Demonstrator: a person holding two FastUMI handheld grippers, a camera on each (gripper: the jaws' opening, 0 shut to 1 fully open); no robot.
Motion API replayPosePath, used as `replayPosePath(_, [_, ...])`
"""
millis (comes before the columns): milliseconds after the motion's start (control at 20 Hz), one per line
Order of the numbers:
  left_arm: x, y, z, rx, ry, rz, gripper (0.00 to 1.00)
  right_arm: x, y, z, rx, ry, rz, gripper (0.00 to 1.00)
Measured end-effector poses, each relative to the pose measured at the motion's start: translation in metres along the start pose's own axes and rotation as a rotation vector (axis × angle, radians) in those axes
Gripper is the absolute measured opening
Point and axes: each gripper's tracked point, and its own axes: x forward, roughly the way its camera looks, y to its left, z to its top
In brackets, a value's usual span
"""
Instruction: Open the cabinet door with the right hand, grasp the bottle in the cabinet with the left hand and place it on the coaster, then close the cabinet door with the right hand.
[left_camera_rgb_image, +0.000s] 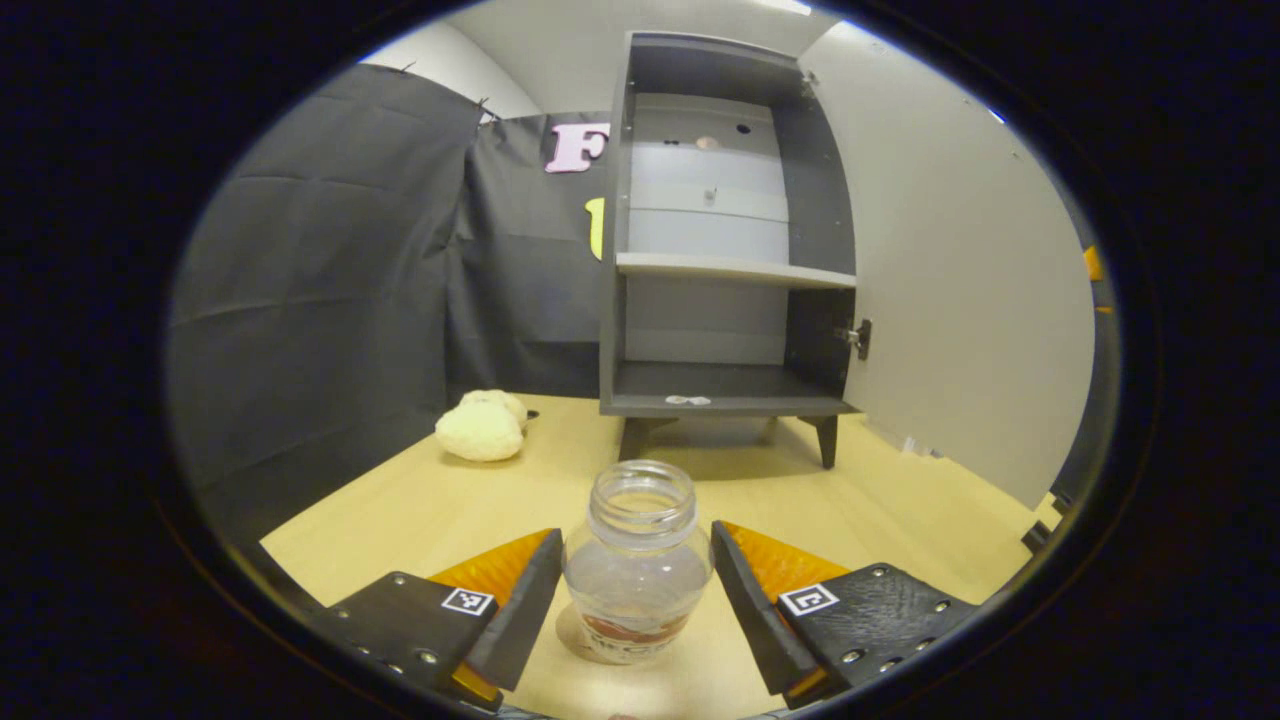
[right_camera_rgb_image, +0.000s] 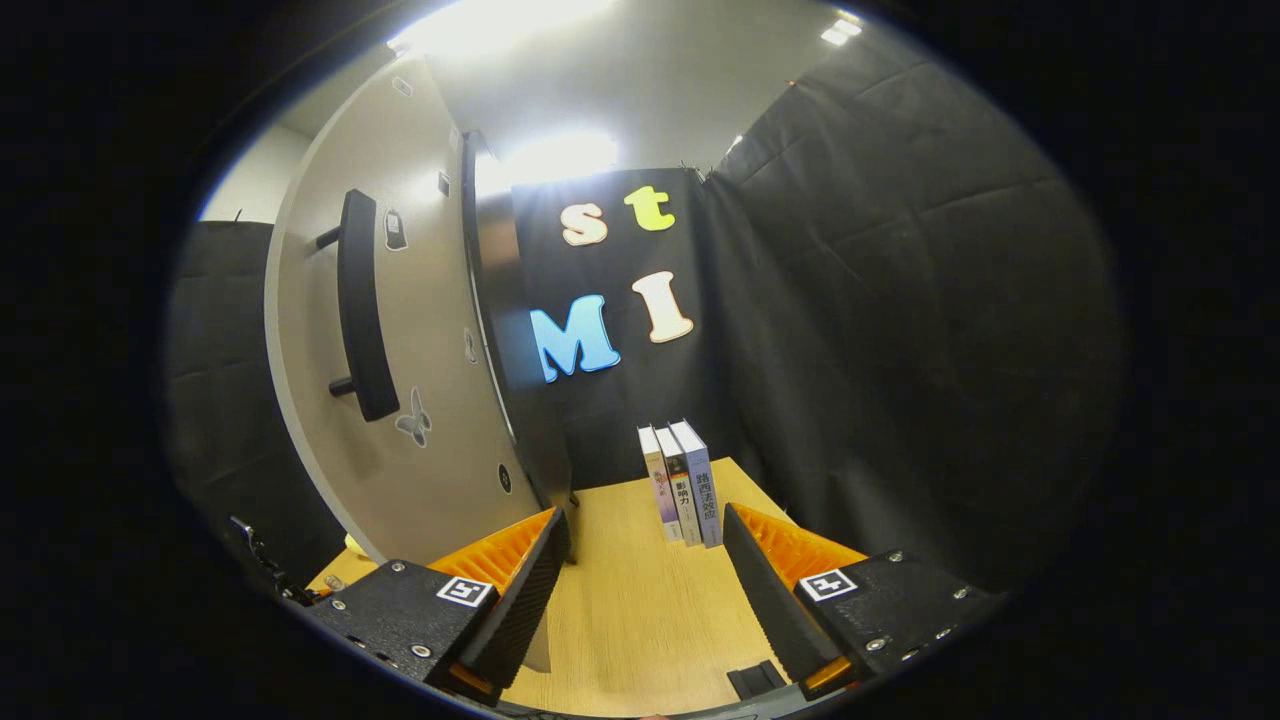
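The left gripper (left_camera_rgb_image: 637, 600) has its 2 fingers spread off the bottle (left_camera_rgb_image: 638, 562), upright on the coaster (left_camera_rgb_image: 580, 640) before the cabinet (left_camera_rgb_image: 720, 260); next, the open, empty right gripper (right_camera_rgb_image: 645, 590) must close the door (right_camera_rgb_image: 400, 380).

The bottle (left_camera_rgb_image: 638, 565) covers most of the coaster (left_camera_rgb_image: 575, 640) under it, so only a thin rim shows, and whether the fingers (left_camera_rgb_image: 520, 610) beside the bottle touch its sides cannot be told. A small white thing (left_camera_rgb_image: 688, 400) on the cabinet (left_camera_rgb_image: 720, 270) floor is too small to identify. The open cabinet door (right_camera_rgb_image: 400, 380) hides the cabinet interior in the right gripper view, and the door's lower edge is cut off there.
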Motion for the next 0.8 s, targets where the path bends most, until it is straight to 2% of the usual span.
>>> replayPosePath(150, [-0.014,0.001,0.044,0.000,-0.060,0.014,0.89,0.006,0.003,0.008,0.007,-0.009,0.009,0.95])
replayPosePath(200, [-0.020,0.001,0.060,0.001,-0.075,0.019,0.86,0.008,0.004,0.012,0.009,-0.015,0.010,0.95])
replayPosePath(300, [-0.033,0.003,0.087,0.014,-0.092,0.029,0.88,0.012,0.008,0.021,0.008,-0.029,0.006,0.95])
replayPosePath(400, [-0.047,0.010,0.121,0.023,-0.132,0.042,0.85,0.015,0.015,0.034,-0.014,-0.051,0.002,0.95])
replayPosePath(450, [-0.058,0.010,0.134,0.022,-0.156,0.045,0.88,0.017,0.017,0.042,-0.033,-0.064,-0.008,0.95])
replayPosePath(650, [-0.069,0.046,0.168,-0.002,-0.141,0.079,0.86,0.011,0.029,0.083,-0.103,-0.132,-0.057,0.95])
replayPosePath(700, [-0.072,0.055,0.174,-0.001,-0.129,0.086,0.86,0.007,0.035,0.093,-0.112,-0.150,-0.068,0.91])
replayPosePath(750, [-0.074,0.065,0.183,-0.002,-0.145,0.091,0.85,0.004,0.041,0.103,-0.120,-0.169,-0.077,0.95])
replayPosePath(800, [-0.077,0.076,0.195,-0.002,-0.163,0.095,0.88,0.000,0.045,0.112,-0.127,-0.189,-0.090,0.95])
